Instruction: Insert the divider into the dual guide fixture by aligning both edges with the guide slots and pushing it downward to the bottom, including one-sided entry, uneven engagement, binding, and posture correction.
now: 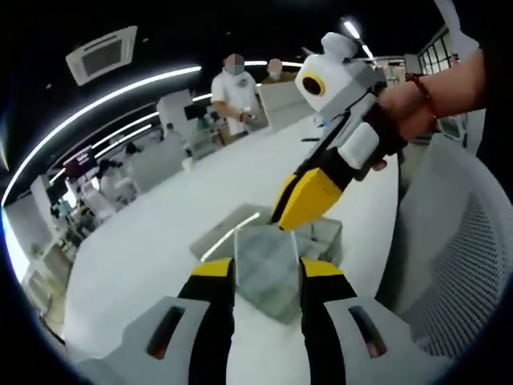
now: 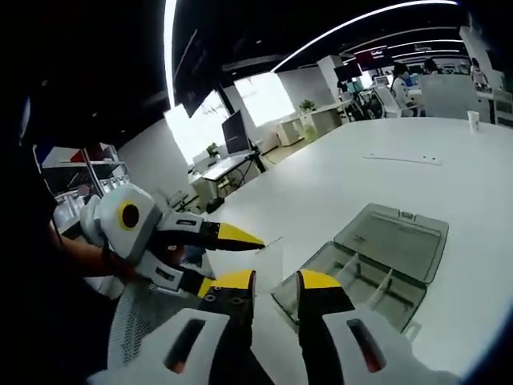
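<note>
The thin clear plastic divider panel (image 2: 271, 258) hangs in the air just beside the open translucent grey plastic organiser box (image 2: 377, 265), near its closest corner and not yet in any slot. In the right gripper view the left gripper (image 2: 258, 257) comes in from the left with its yellow tips pinched on the panel's edge. The right gripper (image 2: 268, 289) sits just below the panel with a visible gap between its jaws, so it reads as open, though I cannot tell whether either tip touches the sheet. In the left gripper view the panel (image 1: 268, 265) stands between the left gripper's (image 1: 267, 269) own jaws, and the right gripper's yellow tip (image 1: 309, 196) points down at the top of it.

The likely trouble is one edge catching a guide slot first — held by a single edge, the sheet can swing, enter skewed and bind partway down. Pushing then could bow it.

The panel stands roughly upright, its broad face turned toward the right gripper's camera; its long axis is hard to judge, as the sheet is nearly see-through.

The box rests on the white table (image 2: 345, 184) with its lid folded flat behind it.
</note>
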`<state>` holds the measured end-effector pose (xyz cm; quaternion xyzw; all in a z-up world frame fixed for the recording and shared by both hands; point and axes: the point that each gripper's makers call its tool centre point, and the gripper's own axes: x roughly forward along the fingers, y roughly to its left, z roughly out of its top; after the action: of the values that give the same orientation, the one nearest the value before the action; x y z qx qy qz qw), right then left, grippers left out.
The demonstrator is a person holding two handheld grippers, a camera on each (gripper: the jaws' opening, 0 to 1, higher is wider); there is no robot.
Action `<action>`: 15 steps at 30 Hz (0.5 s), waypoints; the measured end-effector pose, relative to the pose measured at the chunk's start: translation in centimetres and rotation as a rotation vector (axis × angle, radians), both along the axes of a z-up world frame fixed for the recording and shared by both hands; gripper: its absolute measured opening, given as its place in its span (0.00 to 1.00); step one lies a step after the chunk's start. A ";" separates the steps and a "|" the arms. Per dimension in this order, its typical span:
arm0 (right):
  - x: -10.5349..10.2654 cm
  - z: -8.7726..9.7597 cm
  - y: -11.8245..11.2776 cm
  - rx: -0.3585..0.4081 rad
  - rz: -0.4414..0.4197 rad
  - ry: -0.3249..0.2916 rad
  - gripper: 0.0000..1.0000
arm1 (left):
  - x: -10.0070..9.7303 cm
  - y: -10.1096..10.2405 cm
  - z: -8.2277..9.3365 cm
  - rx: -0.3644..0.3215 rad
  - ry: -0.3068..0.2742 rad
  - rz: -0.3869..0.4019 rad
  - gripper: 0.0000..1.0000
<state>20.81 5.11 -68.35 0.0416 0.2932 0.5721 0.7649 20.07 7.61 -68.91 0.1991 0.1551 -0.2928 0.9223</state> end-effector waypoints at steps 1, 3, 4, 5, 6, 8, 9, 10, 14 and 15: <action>0.0 0.0 0.0 -0.002 0.004 0.000 0.16 | 0.0 0.0 0.1 -0.001 -0.002 0.000 0.29; -0.1 0.0 0.0 -0.002 0.006 0.007 0.16 | -0.1 -0.1 0.2 -0.006 -0.006 -0.006 0.29; 0.0 0.1 0.0 0.002 0.005 0.011 0.16 | -0.1 -0.1 0.2 -0.004 -0.008 -0.009 0.29; 0.0 0.2 0.0 0.012 -0.001 0.017 0.16 | -0.1 -0.2 0.2 -0.002 -0.008 -0.012 0.29; 0.1 0.2 0.0 0.015 -0.003 0.022 0.16 | -0.2 -0.2 0.2 -0.007 -0.007 -0.014 0.29; 0.0 0.0 0.0 0.005 0.002 0.028 0.16 | -0.3 -0.4 0.3 -0.025 -0.011 -0.021 0.29; 0.0 -0.2 0.0 0.005 0.002 0.033 0.16 | -0.3 -0.5 0.4 -0.027 -0.012 -0.025 0.29; 0.0 -0.2 0.0 0.008 0.002 0.041 0.16 | -0.3 -0.6 0.4 -0.028 -0.012 -0.029 0.29; -0.3 -0.4 0.2 0.018 0.001 0.063 0.15 | -0.2 -0.6 0.6 -0.039 -0.021 -0.021 0.29; -0.2 -0.3 0.2 0.024 -0.002 0.061 0.15 | -0.2 -0.8 0.8 -0.057 -0.026 -0.025 0.29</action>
<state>20.57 5.33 -68.69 0.0682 0.3094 0.5733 0.7556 19.89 6.84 -68.10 0.1785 0.1322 -0.3061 0.9257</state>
